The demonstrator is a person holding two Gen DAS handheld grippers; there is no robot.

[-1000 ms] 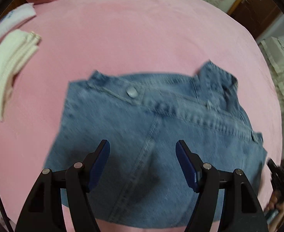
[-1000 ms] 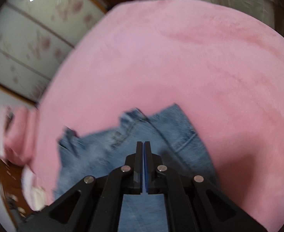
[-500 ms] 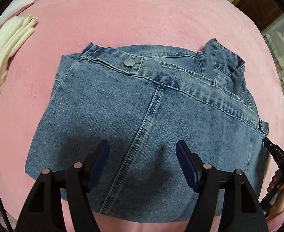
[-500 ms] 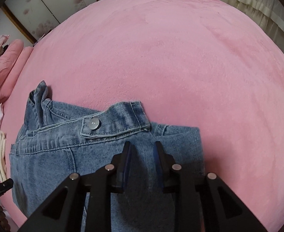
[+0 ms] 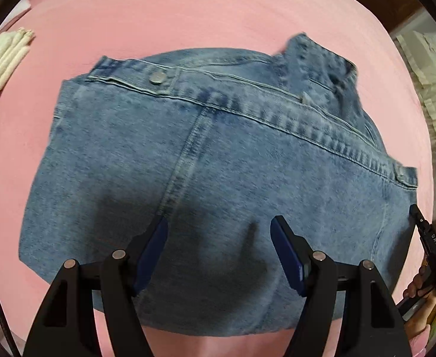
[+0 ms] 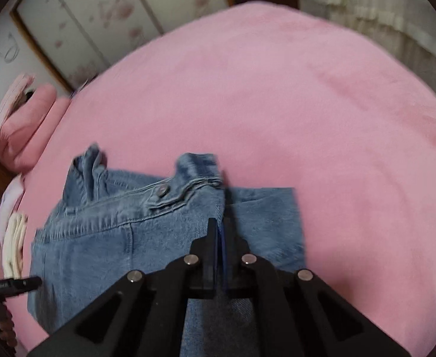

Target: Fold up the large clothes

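1. One stack of cream folded cloth [image 5: 1, 59] lies near the left edge of the bed.
2. One pair of folded jeans [image 5: 218, 160] lies mid-bed, with one metal button [image 5: 157, 77] on the waistband.
3. Two grippers: the left gripper [image 5: 219, 255] hovers over the denim, jaws wide apart, empty; the right gripper [image 6: 221, 232] has just closed, jaws together, and I cannot tell if fabric is pinched.
4. One pink blanket [image 6: 307, 104] covers the bed; pink pillows [image 6: 24, 125], floral panels [image 6: 99, 9] and pale curtains [image 6: 381, 15] surround it.

Both wrist views steeply down; shared jeans [image 5: 218, 154]
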